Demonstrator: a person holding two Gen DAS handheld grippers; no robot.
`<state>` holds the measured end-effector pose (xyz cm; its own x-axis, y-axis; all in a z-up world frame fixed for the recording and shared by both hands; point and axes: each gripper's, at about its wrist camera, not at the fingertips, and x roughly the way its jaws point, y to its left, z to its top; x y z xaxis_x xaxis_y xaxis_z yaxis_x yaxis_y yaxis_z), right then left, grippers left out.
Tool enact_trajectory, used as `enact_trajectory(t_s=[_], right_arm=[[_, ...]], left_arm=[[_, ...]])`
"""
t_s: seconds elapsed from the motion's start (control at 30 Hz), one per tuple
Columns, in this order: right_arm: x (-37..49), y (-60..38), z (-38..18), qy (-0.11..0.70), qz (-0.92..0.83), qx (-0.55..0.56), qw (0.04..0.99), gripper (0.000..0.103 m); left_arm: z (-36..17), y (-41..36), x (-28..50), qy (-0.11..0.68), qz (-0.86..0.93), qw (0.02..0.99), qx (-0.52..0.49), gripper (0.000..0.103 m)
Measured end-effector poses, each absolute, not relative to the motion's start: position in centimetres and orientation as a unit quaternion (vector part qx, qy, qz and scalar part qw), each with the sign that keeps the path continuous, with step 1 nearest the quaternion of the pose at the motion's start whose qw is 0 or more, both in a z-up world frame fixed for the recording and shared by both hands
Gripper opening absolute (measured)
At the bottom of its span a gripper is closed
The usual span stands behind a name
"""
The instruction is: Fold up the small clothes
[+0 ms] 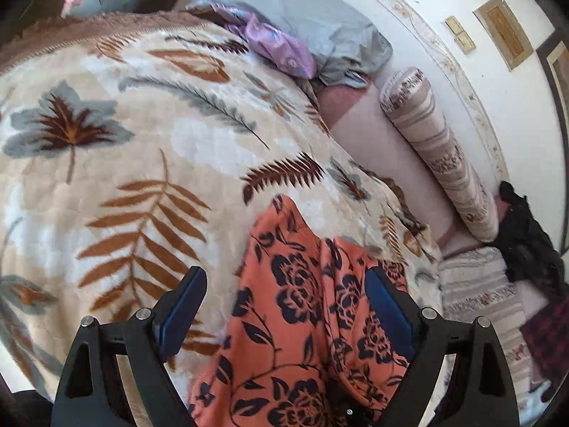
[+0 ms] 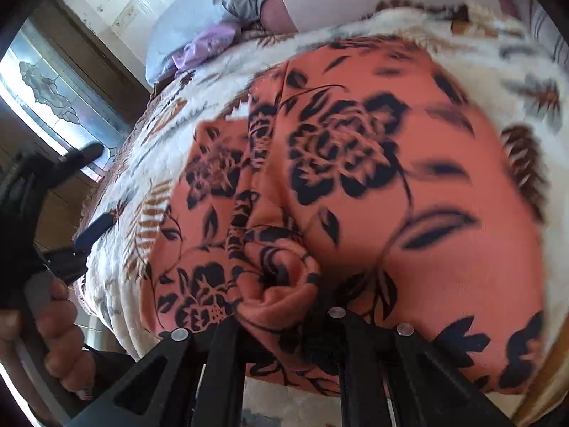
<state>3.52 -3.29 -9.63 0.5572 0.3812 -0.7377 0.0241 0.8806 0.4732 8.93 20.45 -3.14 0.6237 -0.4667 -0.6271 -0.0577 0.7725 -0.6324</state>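
Note:
An orange garment with dark blue flowers (image 1: 302,320) lies on a leaf-patterned blanket (image 1: 124,142). My left gripper (image 1: 284,313) is open, its blue-padded fingers (image 1: 387,313) wide apart with the garment's edge between and below them. In the right wrist view the garment (image 2: 373,178) fills the frame, and my right gripper (image 2: 281,323) is shut on a bunched fold of it (image 2: 281,284). The fingertips are hidden by cloth. The left gripper (image 2: 92,227) and the hand holding it show at the left of that view.
A grey pillow (image 1: 313,25) and a purple cloth (image 1: 274,42) lie at the bed's far end. A striped bolster (image 1: 437,149) lies along the white wall. Dark clothes (image 1: 530,242) sit at the right. A window (image 2: 46,96) is left of the bed.

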Motion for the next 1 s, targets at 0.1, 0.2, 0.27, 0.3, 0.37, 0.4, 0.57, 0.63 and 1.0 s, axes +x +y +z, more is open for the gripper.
enact_trajectory(t_s=[0.1,0.2,0.27,0.3,0.37,0.4,0.57,0.63,1.0], right_arm=[[4.0,-3.7,-8.6,0.469,0.109,0.226,0.847,0.010],[4.0,-3.6,-8.2,0.464,0.110,0.229,0.849,0.010],[3.4,-3.2,-7.9,0.454,0.110,0.236,0.852,0.010],[3.0,-3.2,-7.4,0.445,0.111,0.237,0.856,0.010],[2.5,-2.7,-6.0,0.429,0.115,0.229,0.866,0.010],[2.1,-2.8,-5.1,0.423,0.118,0.222,0.871,0.010],[0.8,-2.2,-3.7,0.408,0.127,0.190,0.884,0.010],[0.5,-1.8,-3.9,0.411,0.128,0.184,0.884,0.010],[2.5,1.5,-2.9,0.409,0.162,0.130,0.889,0.011]], left_arm=[[-3.7,18.6,9.4,0.441,-0.178,0.817,-0.327,0.091],[-3.1,16.1,9.7,0.453,-0.218,0.804,-0.316,0.091],[-3.3,14.3,10.4,0.465,-0.228,0.800,-0.304,0.091],[-3.6,13.4,11.0,0.477,-0.225,0.797,-0.294,0.091],[-4.4,11.7,12.1,0.505,-0.217,0.789,-0.273,0.091],[-4.8,10.8,12.7,0.516,-0.216,0.785,-0.266,0.089],[-6.1,8.5,15.4,0.554,-0.236,0.759,-0.248,0.061],[-6.1,8.2,16.4,0.568,-0.245,0.753,-0.225,0.021],[-5.1,13.1,18.6,0.512,-0.296,0.795,-0.134,0.018]])
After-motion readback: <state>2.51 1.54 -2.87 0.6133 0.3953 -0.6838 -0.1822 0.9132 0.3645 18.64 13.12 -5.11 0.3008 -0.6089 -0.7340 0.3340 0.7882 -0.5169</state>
